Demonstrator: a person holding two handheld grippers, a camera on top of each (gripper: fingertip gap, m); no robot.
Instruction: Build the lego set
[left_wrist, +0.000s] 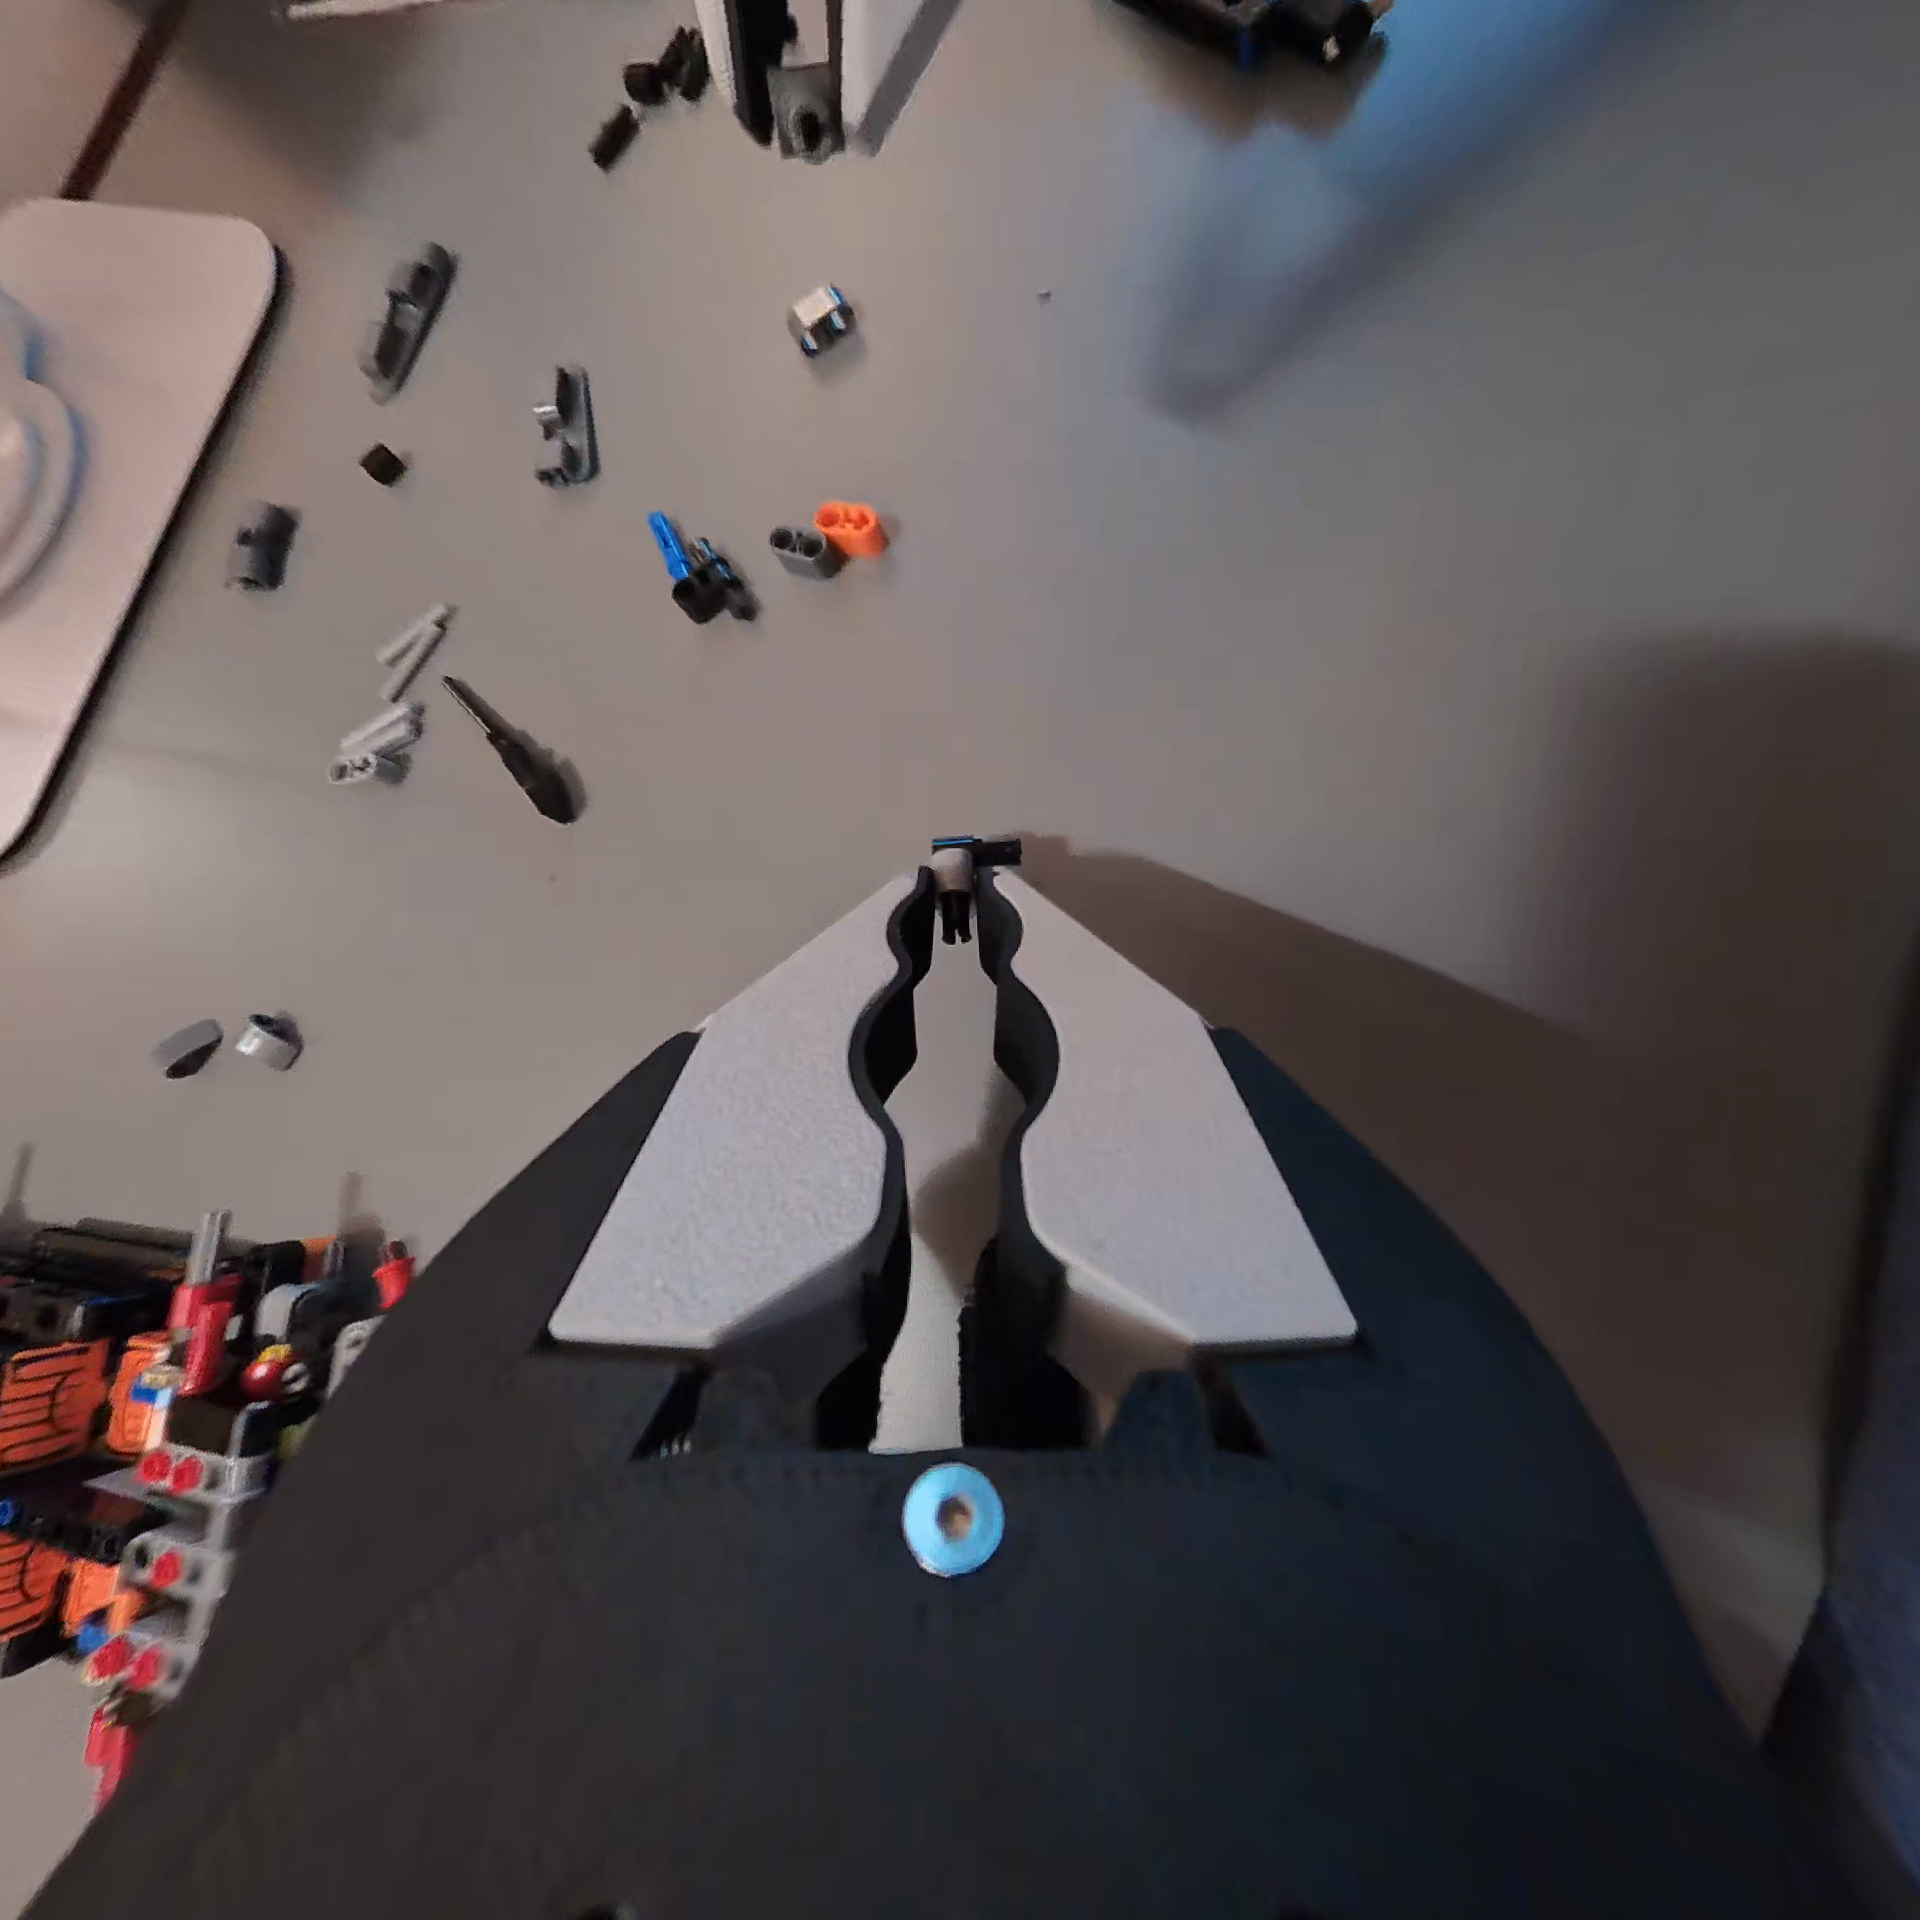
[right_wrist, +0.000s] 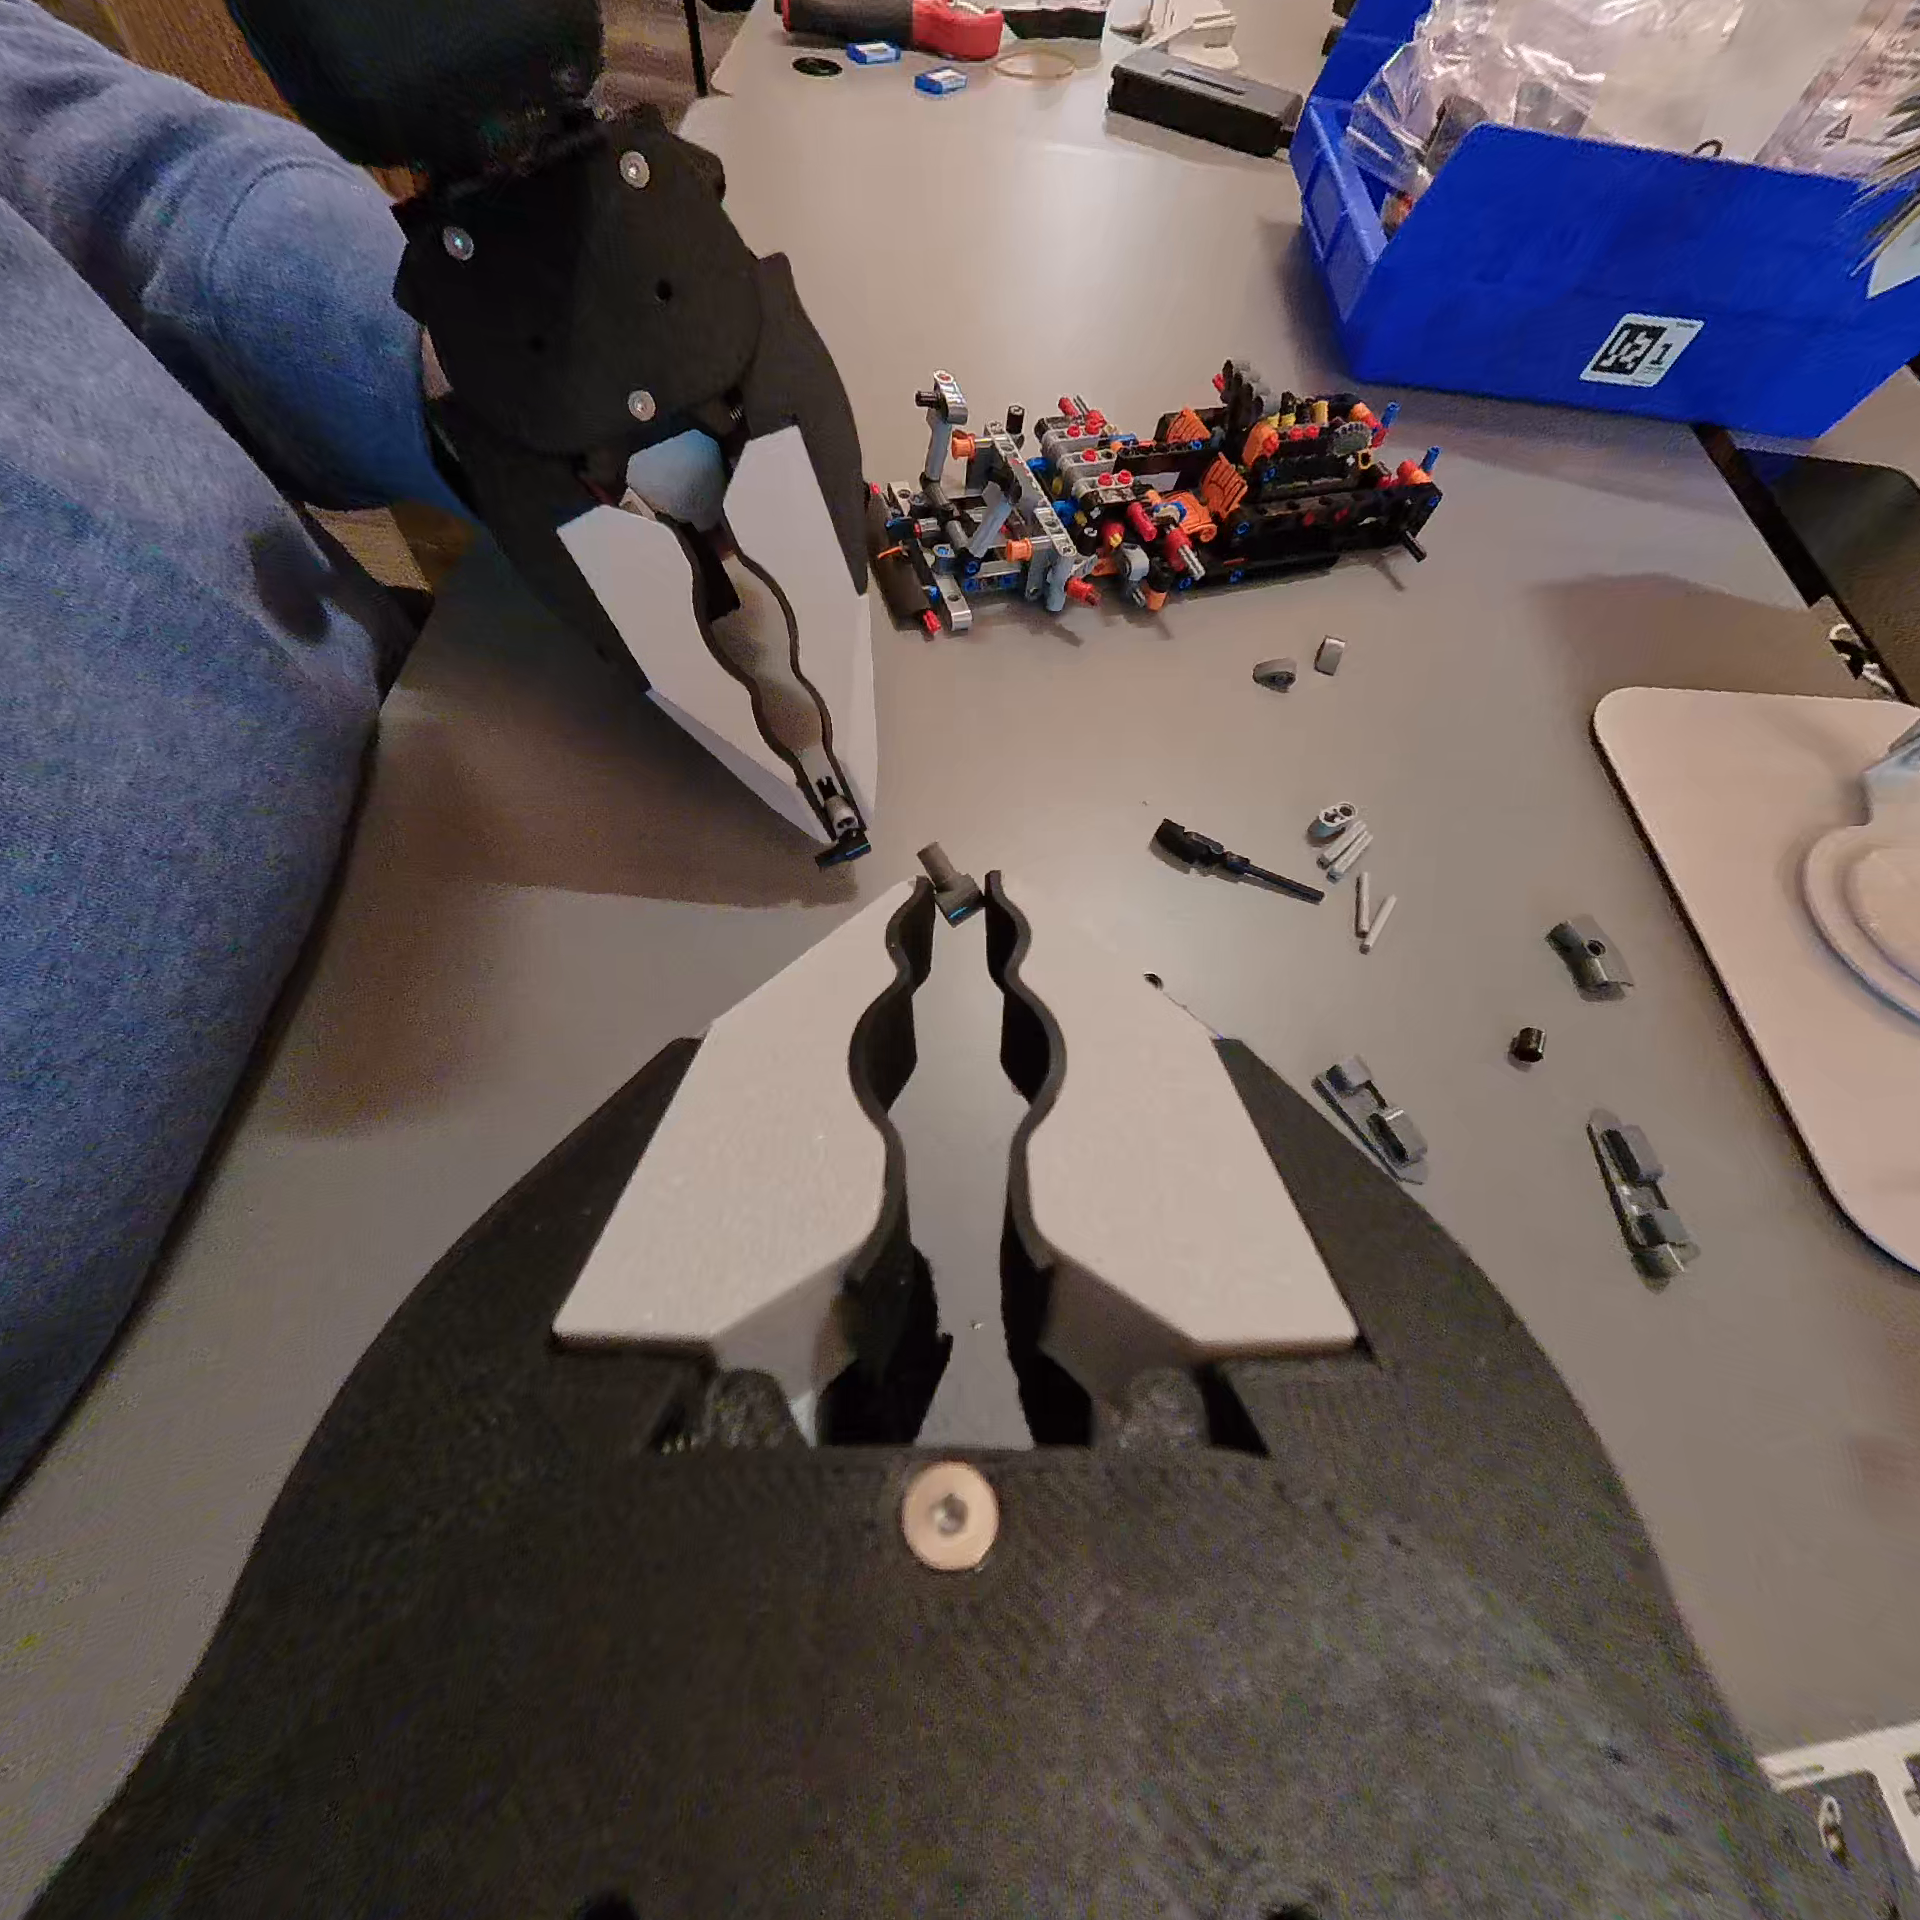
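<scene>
A lab-like workspace: grey table (right_wrist: 1091, 260), tagged blue parts bin (right_wrist: 1538, 260), scattered equipment.

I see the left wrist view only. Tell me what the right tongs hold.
Observer: The right tongs grip a small dark connector with a blue mark at their tips.
Operator: Report how it sits relative to my piece.
Observer: They are apart. The pinned piece in the left tongs sits left of the connector and a little beyond it.
Operator: Point me to the spare parts.
Observer: A blue bin with clear bags in it stands at the table's far right, behind the lego build.
</scene>
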